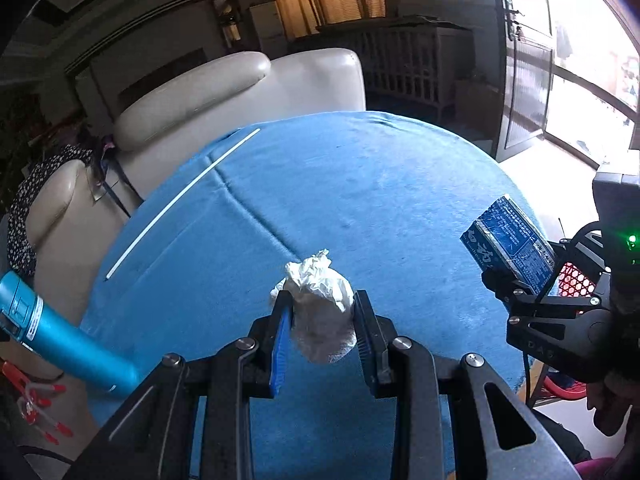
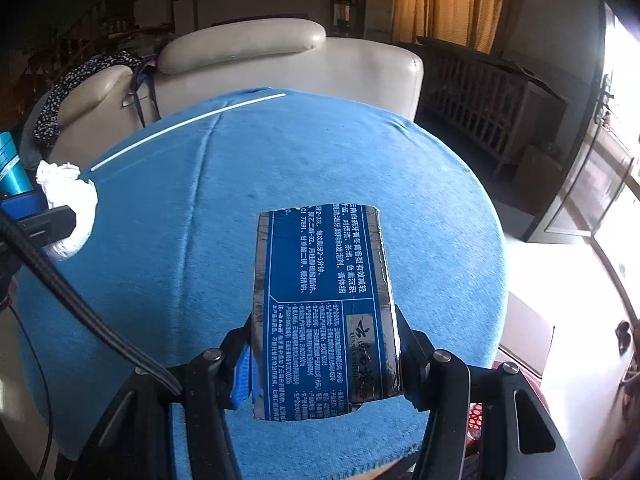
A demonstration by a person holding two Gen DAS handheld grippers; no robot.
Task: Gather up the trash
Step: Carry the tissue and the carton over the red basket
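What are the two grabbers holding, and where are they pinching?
The left gripper squeezes a crumpled white tissue by its sides. The right gripper clamps a dark blue box across its lower long edges.

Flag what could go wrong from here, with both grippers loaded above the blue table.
The crumpled white tissue is pinched only at its sides by the left gripper; being soft, it might slip out. The dark blue printed carton juts well past the right gripper and could tilt. The thin white straw lies near the blue tablecloth edge, easily overlooked.
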